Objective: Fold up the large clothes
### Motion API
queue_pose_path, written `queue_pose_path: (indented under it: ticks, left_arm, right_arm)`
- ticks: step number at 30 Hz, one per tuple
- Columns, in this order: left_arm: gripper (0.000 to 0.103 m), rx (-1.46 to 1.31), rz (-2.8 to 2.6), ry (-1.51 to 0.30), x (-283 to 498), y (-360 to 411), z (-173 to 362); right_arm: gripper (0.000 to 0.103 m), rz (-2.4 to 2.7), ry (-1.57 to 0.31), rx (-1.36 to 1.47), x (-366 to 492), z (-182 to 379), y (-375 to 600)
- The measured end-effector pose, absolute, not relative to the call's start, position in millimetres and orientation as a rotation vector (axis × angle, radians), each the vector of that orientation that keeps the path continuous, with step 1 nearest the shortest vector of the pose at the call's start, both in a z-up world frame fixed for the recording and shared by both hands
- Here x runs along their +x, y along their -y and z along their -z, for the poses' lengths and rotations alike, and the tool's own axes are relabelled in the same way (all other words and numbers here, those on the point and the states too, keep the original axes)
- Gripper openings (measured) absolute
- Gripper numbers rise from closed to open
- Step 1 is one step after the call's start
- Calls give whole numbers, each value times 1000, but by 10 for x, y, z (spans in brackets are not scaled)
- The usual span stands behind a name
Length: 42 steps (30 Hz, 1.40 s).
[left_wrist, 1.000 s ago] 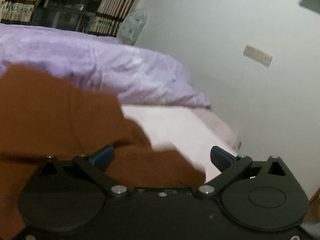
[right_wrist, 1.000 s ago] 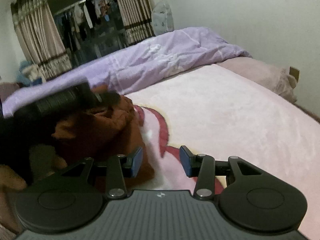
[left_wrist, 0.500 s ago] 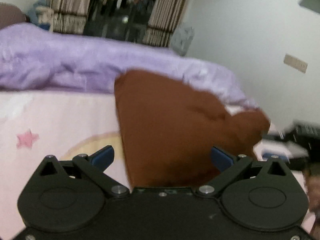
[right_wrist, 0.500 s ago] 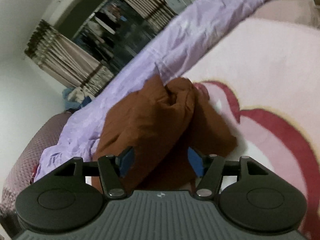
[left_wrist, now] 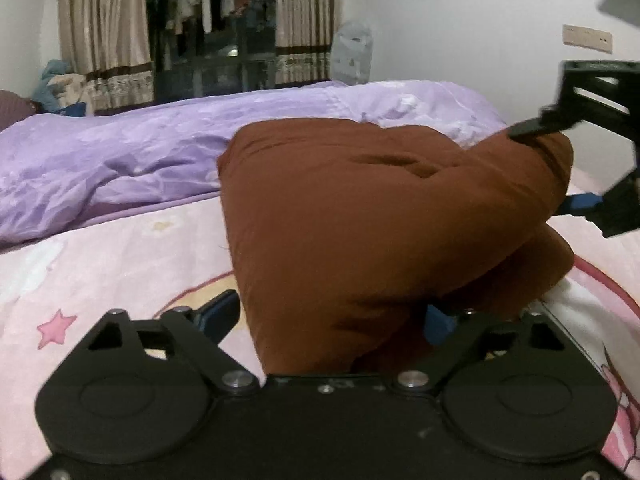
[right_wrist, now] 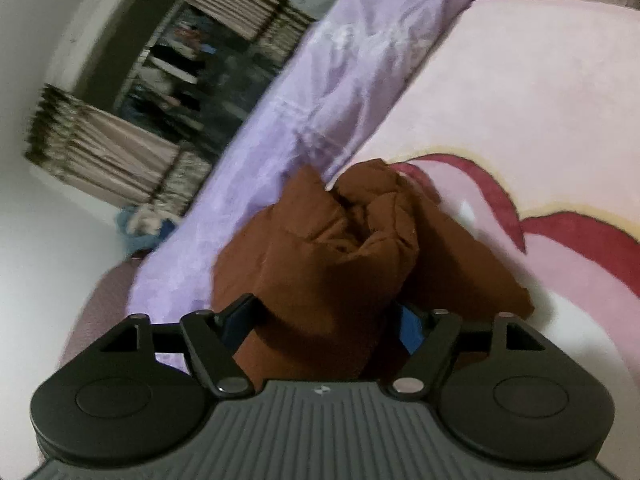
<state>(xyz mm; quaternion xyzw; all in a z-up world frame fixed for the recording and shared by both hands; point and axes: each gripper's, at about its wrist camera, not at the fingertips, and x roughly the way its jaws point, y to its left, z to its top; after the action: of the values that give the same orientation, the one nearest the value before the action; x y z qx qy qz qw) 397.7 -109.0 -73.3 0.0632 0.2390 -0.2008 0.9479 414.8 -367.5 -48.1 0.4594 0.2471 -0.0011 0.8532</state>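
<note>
Found brown garment (left_wrist: 360, 220) bunched on bed (left_wrist: 100, 264) between wide jaws of left claw (left_wrist: 328, 320), just narrowing, and right claw (right_wrist: 324, 320), just widening, neither clamped; needed flattening before folding.

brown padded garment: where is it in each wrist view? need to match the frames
Left wrist: the brown padded garment fills the centre, running down between the left tool fingers; the right tool is at its right end.
Right wrist: bunched at lower centre, between that tool's fingers.
Shared landmark: the crumpled purple quilt behind it.
</note>
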Motion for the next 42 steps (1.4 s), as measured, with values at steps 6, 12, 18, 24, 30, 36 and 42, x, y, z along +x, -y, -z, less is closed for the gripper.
queue_pose_path:
  ticks: [6, 12, 18, 24, 30, 36, 42]
  left_arm:
    - [75, 81, 401, -463, 4034, 1061, 690]
    - [73, 67, 471, -381, 4011, 1116, 432]
    - [89, 231, 418, -489, 4137, 1345, 930]
    - [84, -30, 450, -631, 4241, 851, 833]
    - [85, -32, 503, -501, 3846, 714, 270]
    - [85, -199, 620, -447, 4010, 1062, -191]
    - [84, -203, 617, -594, 4355, 1423, 257]
  right_arm:
    - [40, 13, -578, 896, 4357, 471, 3577]
    - [34, -58, -343, 760, 4074, 141, 3674]
    - [34, -38, -479, 872, 4232, 1148, 4015]
    - [59, -120, -430, 837, 4079, 1074, 4093]
    - [77, 46, -349, 597, 3677, 508, 3983]
    - [51, 23, -289, 401, 3745, 102, 3591]
    - [31, 81, -456, 354, 4014, 470, 3497]
